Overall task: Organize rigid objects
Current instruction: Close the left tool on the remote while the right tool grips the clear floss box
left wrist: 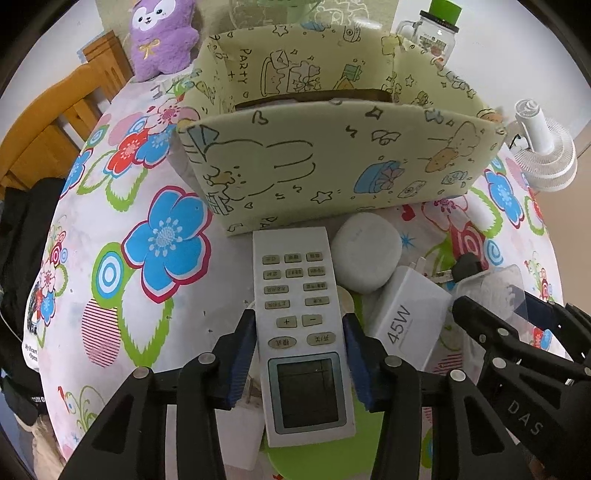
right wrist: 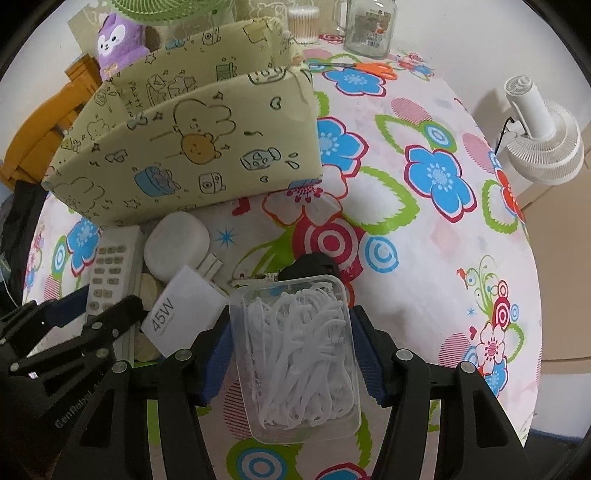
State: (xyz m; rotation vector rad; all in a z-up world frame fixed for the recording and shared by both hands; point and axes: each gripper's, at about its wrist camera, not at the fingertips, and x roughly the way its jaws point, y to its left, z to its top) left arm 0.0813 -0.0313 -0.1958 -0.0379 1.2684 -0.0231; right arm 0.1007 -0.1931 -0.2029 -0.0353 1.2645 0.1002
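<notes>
My left gripper (left wrist: 299, 325) is shut on a white remote control (left wrist: 301, 332), its blue pads pressing both long sides. My right gripper (right wrist: 291, 321) is shut on a clear plastic box of white floss picks (right wrist: 299, 354). A pale yellow cartoon-print storage box (left wrist: 332, 155) stands open just beyond the remote; it also shows in the right wrist view (right wrist: 192, 147). A white round case (left wrist: 365, 251) and a white 45W charger (left wrist: 406, 325) lie between the two grippers, right of the remote. My right gripper shows at the right of the left wrist view (left wrist: 517, 332).
A floral tablecloth (right wrist: 424, 221) covers the table. A purple plush toy (left wrist: 162, 37), a glass jar with a green lid (left wrist: 436, 33) and a white fan (right wrist: 543, 136) stand around the far edge. Orange scissors (right wrist: 373, 68) lie behind the box. A wooden chair (left wrist: 55, 122) is left.
</notes>
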